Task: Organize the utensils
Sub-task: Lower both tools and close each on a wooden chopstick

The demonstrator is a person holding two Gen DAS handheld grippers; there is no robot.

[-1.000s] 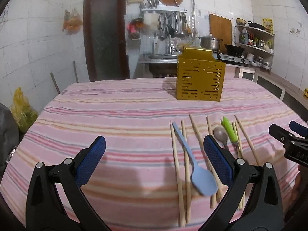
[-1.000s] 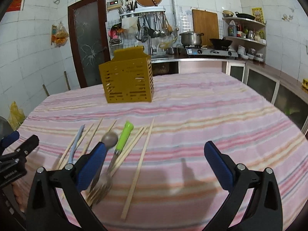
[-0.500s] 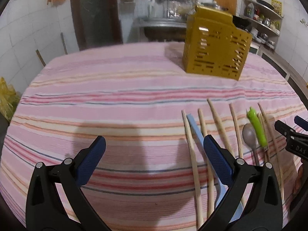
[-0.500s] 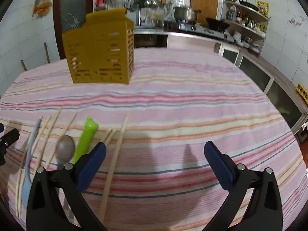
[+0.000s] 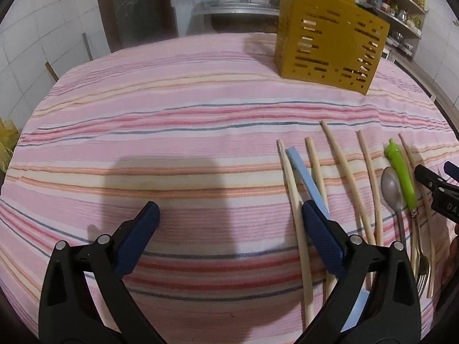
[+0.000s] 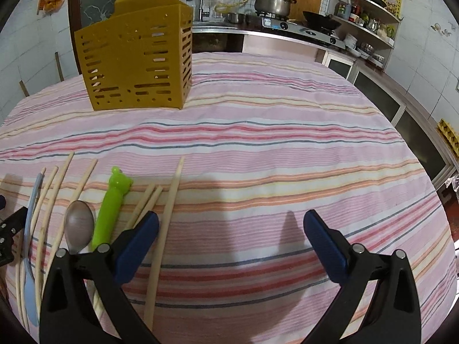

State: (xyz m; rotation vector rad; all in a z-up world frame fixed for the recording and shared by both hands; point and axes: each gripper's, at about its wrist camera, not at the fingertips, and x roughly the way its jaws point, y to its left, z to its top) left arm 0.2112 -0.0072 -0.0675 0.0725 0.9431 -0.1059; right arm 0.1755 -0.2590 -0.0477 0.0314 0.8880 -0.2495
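Left gripper (image 5: pixel 231 215): jaws spread wide, holding nothing, low over the striped cloth (image 5: pixel 178 120) of the worktop. Its right-hand pad sits over the blue spatula (image 5: pixel 308 179); contact cannot be told. Bare cloth lies between and to the left of the jaws.

Right gripper (image 6: pixel 231 223): jaws likewise wide apart, nothing between them. Its left-hand pad stands just beside one chopstick (image 6: pixel 167 218); open cloth runs to the right as far as the worktop's rounded edge.

Utensils lie in a loose row on the cloth between the two grippers, handles pointing away: wooden chopsticks (image 5: pixel 342 172), the blue spatula among them, a metal spoon (image 5: pixel 391 187), and a green-handled fork (image 5: pixel 401 172) just beside the spoon. Several chopsticks cross or touch.

Farther on, well apart from the row, a yellow slotted utensil holder (image 6: pixel 137 60) stands upright near the far edge. Its contents cannot be seen from either view. Clear cloth separates it from the utensils.

Beyond the worktop: a kitchen counter with a stove and pot (image 6: pixel 272 1), and wall shelves (image 6: pixel 364 8).
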